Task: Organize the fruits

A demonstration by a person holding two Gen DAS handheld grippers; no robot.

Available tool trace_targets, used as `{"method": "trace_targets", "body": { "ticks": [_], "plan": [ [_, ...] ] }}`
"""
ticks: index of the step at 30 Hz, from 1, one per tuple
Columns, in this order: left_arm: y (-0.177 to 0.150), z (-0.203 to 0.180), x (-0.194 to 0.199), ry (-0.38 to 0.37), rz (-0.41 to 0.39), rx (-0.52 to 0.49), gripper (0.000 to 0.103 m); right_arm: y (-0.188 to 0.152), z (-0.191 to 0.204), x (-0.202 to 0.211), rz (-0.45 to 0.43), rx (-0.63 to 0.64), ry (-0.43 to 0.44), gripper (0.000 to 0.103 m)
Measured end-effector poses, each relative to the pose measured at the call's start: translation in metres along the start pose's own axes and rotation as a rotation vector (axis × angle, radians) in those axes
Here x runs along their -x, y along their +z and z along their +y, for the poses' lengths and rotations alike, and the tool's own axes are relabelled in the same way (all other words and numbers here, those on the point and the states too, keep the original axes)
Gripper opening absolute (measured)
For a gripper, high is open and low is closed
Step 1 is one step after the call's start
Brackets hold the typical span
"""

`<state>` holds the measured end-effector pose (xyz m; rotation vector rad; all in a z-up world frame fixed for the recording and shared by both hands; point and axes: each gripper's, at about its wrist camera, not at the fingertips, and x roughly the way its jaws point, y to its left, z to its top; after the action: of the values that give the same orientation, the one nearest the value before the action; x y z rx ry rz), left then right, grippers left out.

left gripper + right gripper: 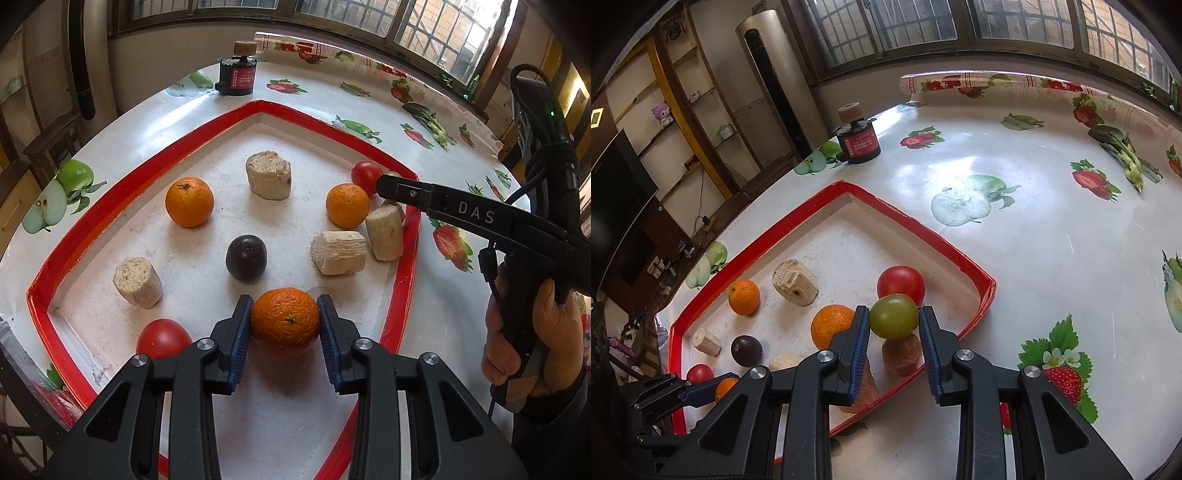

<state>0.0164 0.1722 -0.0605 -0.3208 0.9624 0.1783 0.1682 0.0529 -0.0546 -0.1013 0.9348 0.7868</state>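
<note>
**Q:** What are my two grippers doing right now?

**A:** My left gripper (285, 325) has its jaws clenched on an orange mandarin (285, 320) at the near end of the red-rimmed tray (155, 155). My right gripper (894, 325) has its jaws grasping a green tomato (894, 316) above the tray's right corner, over a brown stub (900, 355) that I cannot identify.

**Q:** How far along is the sorting?

**A:** Early, I judge. Everything is mixed in the one tray: two more mandarins (189, 201), two red tomatoes (162, 338), a dark plum (246, 257) and pale cut stalk chunks (137, 282) are scattered, not grouped. I see no second container.

**Q:** Anything in the way?

**A:** A red tomato (900, 283) sits just behind the green one, and a mandarin (832, 325) is just beside the right jaws. On the fruit-print surface (997, 236), well apart, stands a small black jar (858, 144) with a cork.
</note>
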Motion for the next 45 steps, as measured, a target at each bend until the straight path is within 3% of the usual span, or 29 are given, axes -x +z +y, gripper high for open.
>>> {"method": "trace_targets", "body": {
  "ticks": [6,10,13,21,26,29,31,42,45],
  "plan": [
    [-0.004,0.0,0.002,0.006,-0.011,0.001,0.034,-0.004,0.001,0.002,-0.021,0.007,0.018,0.035],
    [-0.007,-0.003,0.006,0.016,-0.02,-0.007,0.048,-0.006,0.004,0.01,-0.039,0.022,0.025,0.049],
    [-0.01,-0.005,0.01,0.014,-0.032,-0.015,0.052,-0.007,0.007,0.019,-0.057,0.041,0.021,0.056],
    [-0.017,-0.008,0.025,0.019,-0.058,-0.023,0.052,-0.014,0.005,0.044,-0.089,0.07,0.047,0.058],
    [-0.025,-0.011,0.038,0.025,-0.08,-0.035,0.053,-0.023,0.007,0.065,-0.121,0.117,0.065,0.066],
    [-0.031,-0.012,0.047,0.031,-0.095,-0.045,0.058,-0.029,0.009,0.075,-0.131,0.153,0.088,0.068],
    [-0.035,-0.013,0.053,0.045,-0.107,-0.055,0.066,-0.034,0.011,0.082,-0.137,0.179,0.101,0.072],
    [-0.057,-0.01,0.083,0.077,-0.175,-0.082,0.068,-0.06,0.022,0.107,-0.144,0.334,0.157,0.085],
    [-0.062,-0.007,0.091,0.076,-0.202,-0.072,0.074,-0.067,0.023,0.114,-0.136,0.376,0.19,0.086]
  ]
}}
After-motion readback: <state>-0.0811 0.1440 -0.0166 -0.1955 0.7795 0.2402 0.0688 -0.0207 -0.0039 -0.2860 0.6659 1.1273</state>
